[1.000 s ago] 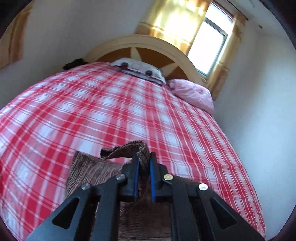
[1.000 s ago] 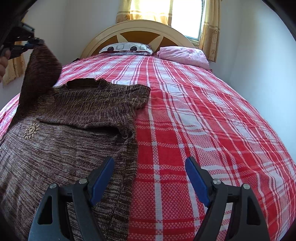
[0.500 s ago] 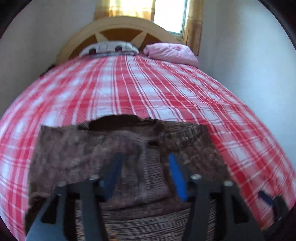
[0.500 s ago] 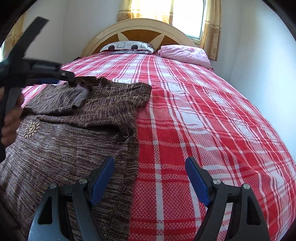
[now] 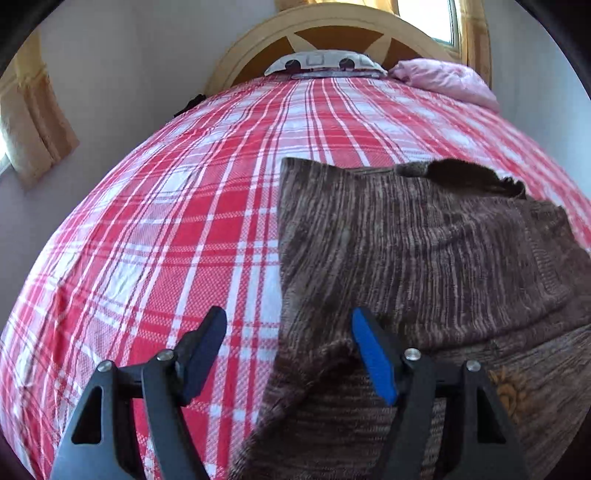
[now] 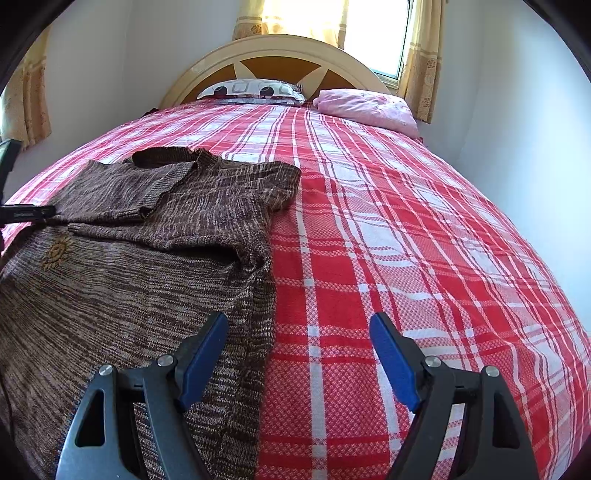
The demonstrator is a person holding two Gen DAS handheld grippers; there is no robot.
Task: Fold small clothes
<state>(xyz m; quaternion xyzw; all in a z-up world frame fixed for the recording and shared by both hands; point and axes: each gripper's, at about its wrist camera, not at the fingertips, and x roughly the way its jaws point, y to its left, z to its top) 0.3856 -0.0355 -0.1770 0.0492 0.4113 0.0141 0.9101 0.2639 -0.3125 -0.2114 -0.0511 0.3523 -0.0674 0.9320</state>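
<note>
A brown knitted sweater (image 6: pixel 122 258) with a small sun emblem (image 6: pixel 57 251) lies flat on the red plaid bed (image 6: pixel 406 240). Both sleeves are folded in across its chest. My left gripper (image 5: pixel 288 350) is open and empty, low over the sweater's left edge (image 5: pixel 406 258), with one finger over the bedspread and the other over the knit. My right gripper (image 6: pixel 299 354) is open and empty above the sweater's right side edge near the hem. The left gripper's tip (image 6: pixel 26 214) shows at the far left of the right wrist view.
A patterned pillow (image 6: pixel 251 90) and a pink pillow (image 6: pixel 365 107) lie by the curved wooden headboard (image 6: pixel 277 51). A white wall (image 6: pixel 535 147) runs along the bed's right side. A curtained window (image 6: pixel 376 33) is behind the headboard.
My left gripper carried the left sleeve over the chest, opened and let it go, then drew back left to the sweater's edge. The right gripper has stayed still.
</note>
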